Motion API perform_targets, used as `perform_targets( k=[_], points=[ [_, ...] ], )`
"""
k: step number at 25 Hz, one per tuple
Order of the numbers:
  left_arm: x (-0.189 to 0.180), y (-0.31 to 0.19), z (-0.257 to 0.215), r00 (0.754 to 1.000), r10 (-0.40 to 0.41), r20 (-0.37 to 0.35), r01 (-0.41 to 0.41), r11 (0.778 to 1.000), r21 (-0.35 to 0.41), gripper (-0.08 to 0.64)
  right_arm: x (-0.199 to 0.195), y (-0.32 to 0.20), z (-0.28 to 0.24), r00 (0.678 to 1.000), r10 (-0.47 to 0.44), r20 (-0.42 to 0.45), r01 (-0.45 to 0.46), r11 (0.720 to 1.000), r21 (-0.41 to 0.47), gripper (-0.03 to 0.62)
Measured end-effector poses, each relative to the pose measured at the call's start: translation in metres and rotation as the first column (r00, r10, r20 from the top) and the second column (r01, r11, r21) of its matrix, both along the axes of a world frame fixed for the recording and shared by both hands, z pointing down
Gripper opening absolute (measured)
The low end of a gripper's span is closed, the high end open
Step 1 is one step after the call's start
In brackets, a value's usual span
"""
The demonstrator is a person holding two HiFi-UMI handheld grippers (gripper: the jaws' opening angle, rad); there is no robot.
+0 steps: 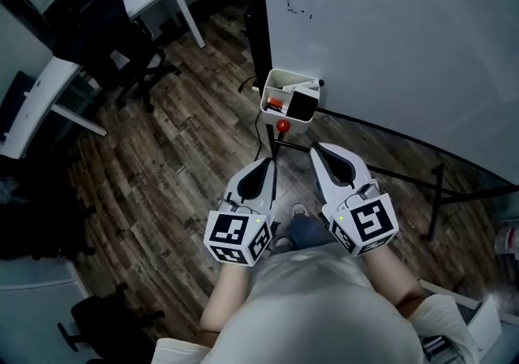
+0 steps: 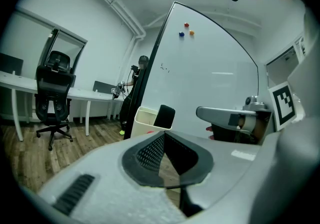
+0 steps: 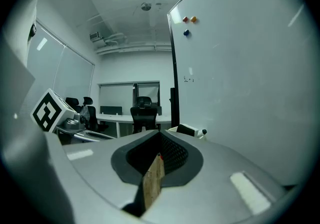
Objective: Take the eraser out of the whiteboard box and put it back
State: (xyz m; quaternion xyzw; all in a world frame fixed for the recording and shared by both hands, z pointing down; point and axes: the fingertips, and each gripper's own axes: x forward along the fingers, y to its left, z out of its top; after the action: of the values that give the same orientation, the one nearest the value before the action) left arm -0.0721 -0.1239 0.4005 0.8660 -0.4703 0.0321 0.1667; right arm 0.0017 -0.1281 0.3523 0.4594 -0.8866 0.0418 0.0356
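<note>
Holds left gripper (image 1: pixel 270 162) and right gripper (image 1: pixel 318 148) side by side, jaws of each pressed together (nothing between them). Sees eraser (image 1: pixel 304 104) standing inside whiteboard box (image 1: pixel 280 75), ahead, untouched.

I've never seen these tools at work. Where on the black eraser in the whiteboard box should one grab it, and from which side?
Probably its upper end: the eraser leans in the box with that end above the rim, while the walls hide the rest. Come from above, through the open top, with jaws across its flat faces.
</note>
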Motion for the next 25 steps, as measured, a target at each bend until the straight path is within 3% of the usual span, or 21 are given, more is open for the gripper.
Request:
perform_targets(
  k=[25],
  points=[
    [-0.012, 0.061, 0.003, 1.0, 0.028, 0.009, -0.028, 1.0, 0.013, 0.003, -0.023, 0.07, 0.001, 1.0, -0.017, -0.008, 0.017, 1.0, 0.025, 0.005]
  ],
)
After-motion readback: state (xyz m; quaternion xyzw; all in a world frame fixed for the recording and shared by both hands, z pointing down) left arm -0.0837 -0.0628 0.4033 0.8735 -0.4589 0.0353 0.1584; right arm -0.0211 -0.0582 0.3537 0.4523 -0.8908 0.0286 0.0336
